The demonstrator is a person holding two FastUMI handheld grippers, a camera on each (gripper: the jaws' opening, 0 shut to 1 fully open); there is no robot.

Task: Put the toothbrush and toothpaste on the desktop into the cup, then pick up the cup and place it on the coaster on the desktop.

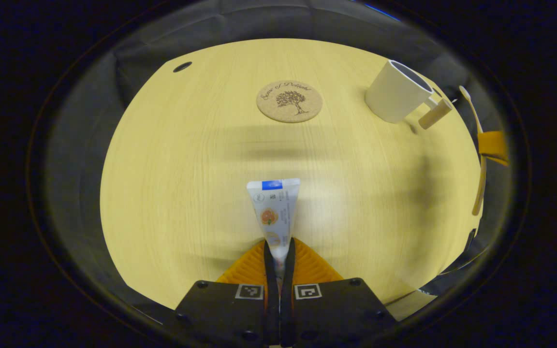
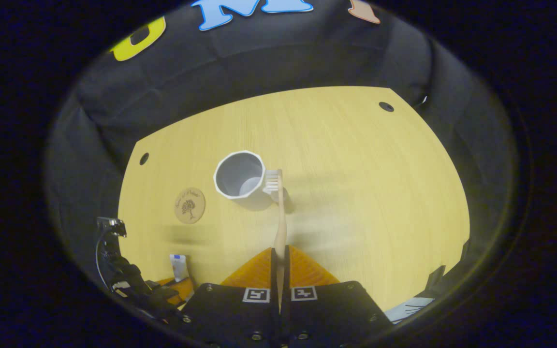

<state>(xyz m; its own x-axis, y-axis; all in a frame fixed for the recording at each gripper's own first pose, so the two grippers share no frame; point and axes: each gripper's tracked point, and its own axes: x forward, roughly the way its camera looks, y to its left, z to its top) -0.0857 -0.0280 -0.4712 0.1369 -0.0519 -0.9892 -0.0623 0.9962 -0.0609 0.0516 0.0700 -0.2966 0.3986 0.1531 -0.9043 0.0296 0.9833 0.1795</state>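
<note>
My left gripper (image 1: 279, 251) is shut on the cap end of a white toothpaste tube (image 1: 274, 208), which points forward above the wooden desktop (image 1: 186, 169). The round cork coaster (image 1: 289, 101) lies farther ahead. A white cup (image 1: 397, 92) with a wooden handle stands at the upper right. In the right gripper view, my right gripper (image 2: 279, 256) is shut on a wooden toothbrush (image 2: 281, 217); its bristle head hovers beside the rim of the cup (image 2: 239, 174). The coaster (image 2: 190, 205) lies left of the cup. The left gripper with the toothpaste tube (image 2: 179, 267) shows at the lower left.
The desktop has round cable holes at its far corners (image 2: 386, 106) (image 1: 182, 66). Black booth cloth surrounds the table. In the left gripper view, the toothbrush (image 1: 476, 145) and the right gripper's orange fingers (image 1: 493, 145) show at the right edge.
</note>
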